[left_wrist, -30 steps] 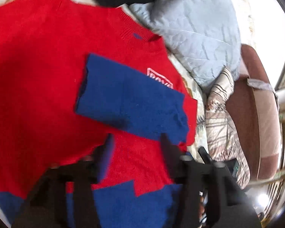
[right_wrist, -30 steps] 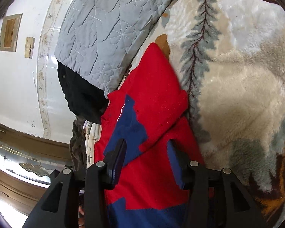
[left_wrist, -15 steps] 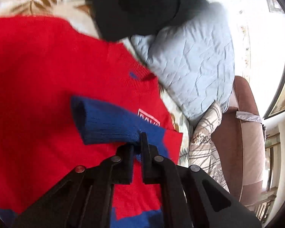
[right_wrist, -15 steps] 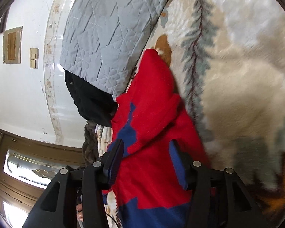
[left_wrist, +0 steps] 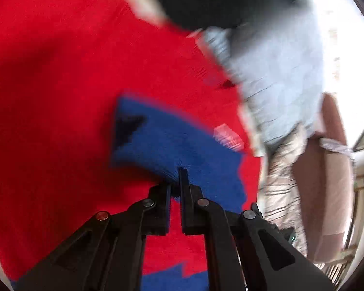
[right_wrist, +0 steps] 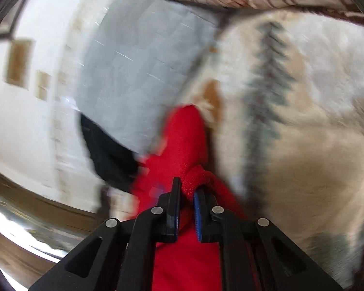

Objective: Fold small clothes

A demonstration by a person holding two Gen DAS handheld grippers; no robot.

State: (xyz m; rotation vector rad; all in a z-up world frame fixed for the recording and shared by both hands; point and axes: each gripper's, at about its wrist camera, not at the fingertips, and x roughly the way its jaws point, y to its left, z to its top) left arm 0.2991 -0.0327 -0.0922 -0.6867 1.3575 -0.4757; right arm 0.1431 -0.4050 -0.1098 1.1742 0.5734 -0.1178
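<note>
A red knit sweater with blue sleeve ends and a blue hem lies spread on a fleece blanket. Its blue sleeve cuff is folded across the chest, and my left gripper is shut on the near edge of that cuff. In the right wrist view the sweater's red edge bunches up in a ridge, and my right gripper is shut on that red fold. Both views are blurred by motion.
A grey quilted pillow and a black garment lie beyond the sweater. The cream blanket with a pine-tree print stretches to the right. A brown chair stands beside the bed, a white wall behind.
Both grippers went from open to shut: the left closed on the blue cuff first and pulled it along, the right just closed on the red edge, which has bunched up.
</note>
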